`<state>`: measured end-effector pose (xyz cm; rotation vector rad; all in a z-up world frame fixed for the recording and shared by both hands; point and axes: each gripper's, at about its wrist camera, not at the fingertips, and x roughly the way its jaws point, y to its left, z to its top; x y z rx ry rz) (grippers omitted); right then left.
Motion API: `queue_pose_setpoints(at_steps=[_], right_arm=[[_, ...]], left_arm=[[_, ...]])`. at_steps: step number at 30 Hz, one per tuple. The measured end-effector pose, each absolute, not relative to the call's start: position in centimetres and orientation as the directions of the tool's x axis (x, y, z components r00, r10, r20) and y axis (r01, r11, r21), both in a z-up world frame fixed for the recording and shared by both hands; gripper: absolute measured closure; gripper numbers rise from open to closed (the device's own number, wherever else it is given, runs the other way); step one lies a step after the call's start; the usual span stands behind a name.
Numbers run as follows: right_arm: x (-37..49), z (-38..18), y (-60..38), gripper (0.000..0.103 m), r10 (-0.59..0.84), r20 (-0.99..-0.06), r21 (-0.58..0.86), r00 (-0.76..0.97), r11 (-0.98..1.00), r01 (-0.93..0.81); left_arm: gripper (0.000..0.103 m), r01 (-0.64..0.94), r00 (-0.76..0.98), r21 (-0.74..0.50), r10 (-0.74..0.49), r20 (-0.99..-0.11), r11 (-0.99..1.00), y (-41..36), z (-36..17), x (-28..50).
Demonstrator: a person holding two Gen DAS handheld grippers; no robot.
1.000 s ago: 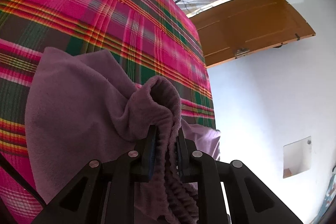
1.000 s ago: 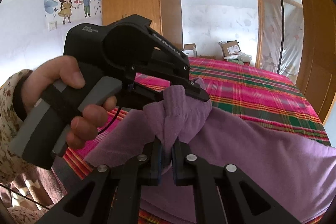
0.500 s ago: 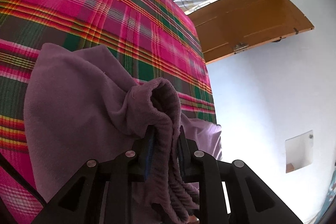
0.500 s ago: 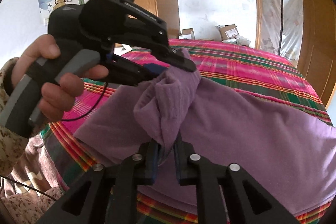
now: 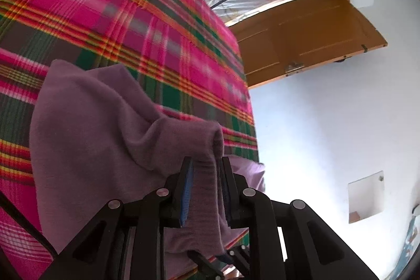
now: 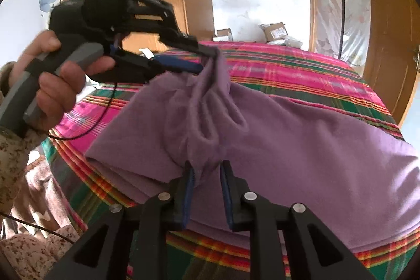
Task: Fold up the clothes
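Since a second ago our right gripper [image 6: 206,172] jaws are opening around the purple garment [image 6: 302,148]; only this view shows our left gripper [image 6: 207,54], upper left, pinching its fold.

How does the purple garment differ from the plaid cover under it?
The purple garment is plain; the plaid bed cover is striped pink, green and orange. The garment is bunched and lifted at one edge; the cover lies flat. The garment hides only part of the cover, which spreads far wider. Both are soft cloth.
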<state>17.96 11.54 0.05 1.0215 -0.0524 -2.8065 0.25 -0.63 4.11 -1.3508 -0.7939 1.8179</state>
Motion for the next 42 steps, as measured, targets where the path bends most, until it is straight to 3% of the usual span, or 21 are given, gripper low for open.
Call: queue_pose_setpoints(at_steps=[5,10,14,18,28,33,42], right_arm=[[18.2,0.2,12.8,0.083,-0.184,-0.64,0.124,-0.746,-0.983,0.136],[18.5,1.1,15.8,0.081,-0.308,-0.609,0.291,-0.731,-0.944,0.155],[17.1,1.5,17.6,0.067,-0.366,-0.6,0.387,-0.711,-0.911,0.142],[13.6,1.1,18.3,0.066,-0.421,-0.591,0.469,-0.688,-0.873,0.131],[8.1,-0.6,19.2,0.061,-0.438,-0.643,0.532,-0.628,-0.846,0.045],[9.4,0.0,20.3,0.062,-0.37,-0.628,0.512,-0.685,-0.859,-0.006],[9.1,-1.2,19.6,0.06,-0.43,-0.644,0.548,-0.633,-0.836,0.01]], left_arm=[[0.083,-0.181,-0.231,-0.773,0.791,-0.567,-0.608,-2.0,3.9,0.8],[0.081,-0.138,-0.305,-0.732,0.731,-0.61,-0.668,-5.7,2.8,2.1],[0.081,-0.12,-0.376,-0.696,0.682,-0.628,-0.708,-8.3,2.5,3.5],[0.081,-0.143,-0.388,-0.686,0.678,-0.624,-0.713,-8.9,2.7,3.9],[0.081,-0.219,-0.398,-0.605,0.636,-0.662,-0.766,-8.1,2.6,4.4],[0.081,-0.217,-0.39,-0.598,0.631,-0.671,-0.771,-8.0,2.2,4.5],[0.081,-0.211,-0.381,-0.588,0.62,-0.686,-0.781,-7.8,1.8,4.4]])
